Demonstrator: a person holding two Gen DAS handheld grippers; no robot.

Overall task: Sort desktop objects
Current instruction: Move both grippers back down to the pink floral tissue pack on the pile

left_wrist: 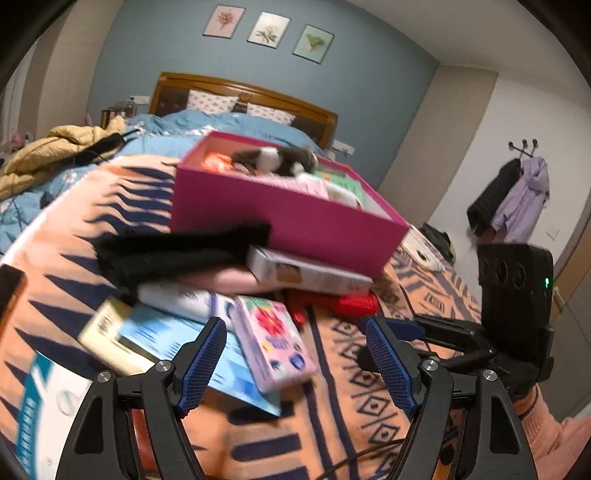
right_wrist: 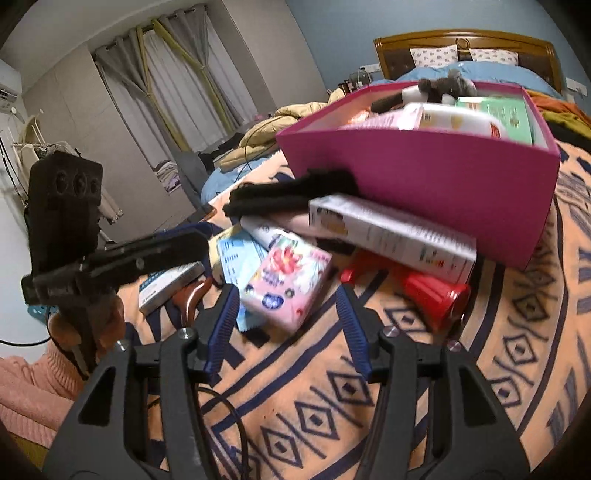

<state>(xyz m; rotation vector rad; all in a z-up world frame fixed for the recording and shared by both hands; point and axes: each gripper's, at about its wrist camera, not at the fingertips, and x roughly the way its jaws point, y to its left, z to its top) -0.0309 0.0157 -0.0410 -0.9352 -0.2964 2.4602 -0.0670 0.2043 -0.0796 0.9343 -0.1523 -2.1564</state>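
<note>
Bed (left_wrist: 332,369) covered by orange blanket (right_wrist: 369,369) with navy pattern. Lying on blanket: magenta box (left_wrist: 288,221), red object (right_wrist: 432,295), floral pink pack (right_wrist: 288,280) atop blue-and-white packets (left_wrist: 159,339), black cloth (left_wrist: 177,251). Blue duvet (left_wrist: 207,125) beyond.

Three framed prints (left_wrist: 268,30); coats (left_wrist: 517,199), perhaps, hanging.

Magenta cardboard box (right_wrist: 424,177): one
Pink floral tissue pack (right_wrist: 286,280): one
Grey-and-white plush toy (left_wrist: 277,160): one
Red plastic bottle (right_wrist: 432,299): one
Long white carton (right_wrist: 391,232): one
Black-framed grippers with blue pads: two, left (left_wrist: 295,354) and right (right_wrist: 286,321)
Framed flower prints on the wall (left_wrist: 268,30): three
</note>
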